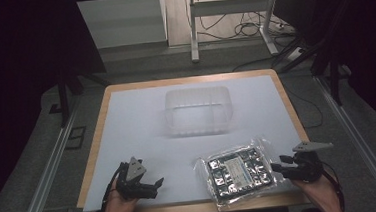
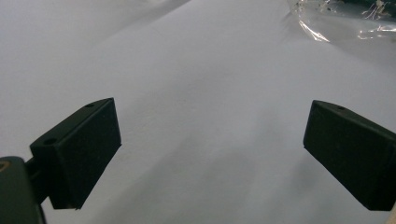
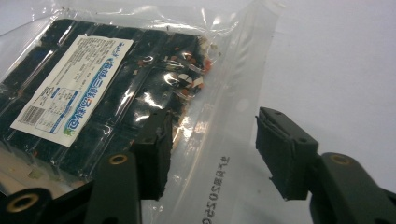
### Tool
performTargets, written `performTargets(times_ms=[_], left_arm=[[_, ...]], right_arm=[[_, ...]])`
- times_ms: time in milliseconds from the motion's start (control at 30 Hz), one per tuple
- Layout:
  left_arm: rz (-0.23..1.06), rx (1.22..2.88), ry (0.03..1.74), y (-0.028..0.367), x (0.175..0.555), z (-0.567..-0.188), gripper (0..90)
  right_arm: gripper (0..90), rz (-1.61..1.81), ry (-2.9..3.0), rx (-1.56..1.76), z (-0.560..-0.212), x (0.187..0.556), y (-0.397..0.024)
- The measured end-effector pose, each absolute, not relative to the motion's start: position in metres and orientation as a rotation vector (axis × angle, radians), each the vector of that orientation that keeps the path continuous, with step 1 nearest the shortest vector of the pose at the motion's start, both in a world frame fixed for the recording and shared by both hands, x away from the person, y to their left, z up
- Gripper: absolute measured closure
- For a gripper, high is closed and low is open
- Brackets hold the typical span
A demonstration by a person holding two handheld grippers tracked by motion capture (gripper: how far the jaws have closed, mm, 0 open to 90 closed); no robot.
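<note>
Grey floor (image 1: 138,64), dark room, cables (image 1: 243,29)

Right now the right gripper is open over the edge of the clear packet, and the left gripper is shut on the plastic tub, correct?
Not quite. The left gripper is open over bare table, as the left gripper view shows; the plastic tub stands apart farther back. The right gripper is indeed open over the clear packet's edge.

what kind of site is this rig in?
Likely a lab or data-collection workspace: a white-topped wooden-edged table on a grey floor, loose black cables by a metal stand, dark curtains around.
</note>
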State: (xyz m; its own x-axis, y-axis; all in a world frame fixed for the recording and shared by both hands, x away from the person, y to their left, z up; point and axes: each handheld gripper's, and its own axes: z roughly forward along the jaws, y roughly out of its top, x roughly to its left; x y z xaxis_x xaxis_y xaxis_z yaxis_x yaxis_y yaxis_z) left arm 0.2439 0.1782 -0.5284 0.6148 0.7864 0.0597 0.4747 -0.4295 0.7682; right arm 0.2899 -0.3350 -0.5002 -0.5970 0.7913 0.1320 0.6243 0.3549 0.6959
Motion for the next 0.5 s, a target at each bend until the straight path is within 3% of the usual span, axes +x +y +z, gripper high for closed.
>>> performTargets(times_ms=[500], left_arm=[[0.548, 2.119, 0.979, 0.176, 0.244, -0.529, 4.1]], right_arm=[[63.7, 1.063, 2.432, 1.218, -0.501, 0.297, -0.324]])
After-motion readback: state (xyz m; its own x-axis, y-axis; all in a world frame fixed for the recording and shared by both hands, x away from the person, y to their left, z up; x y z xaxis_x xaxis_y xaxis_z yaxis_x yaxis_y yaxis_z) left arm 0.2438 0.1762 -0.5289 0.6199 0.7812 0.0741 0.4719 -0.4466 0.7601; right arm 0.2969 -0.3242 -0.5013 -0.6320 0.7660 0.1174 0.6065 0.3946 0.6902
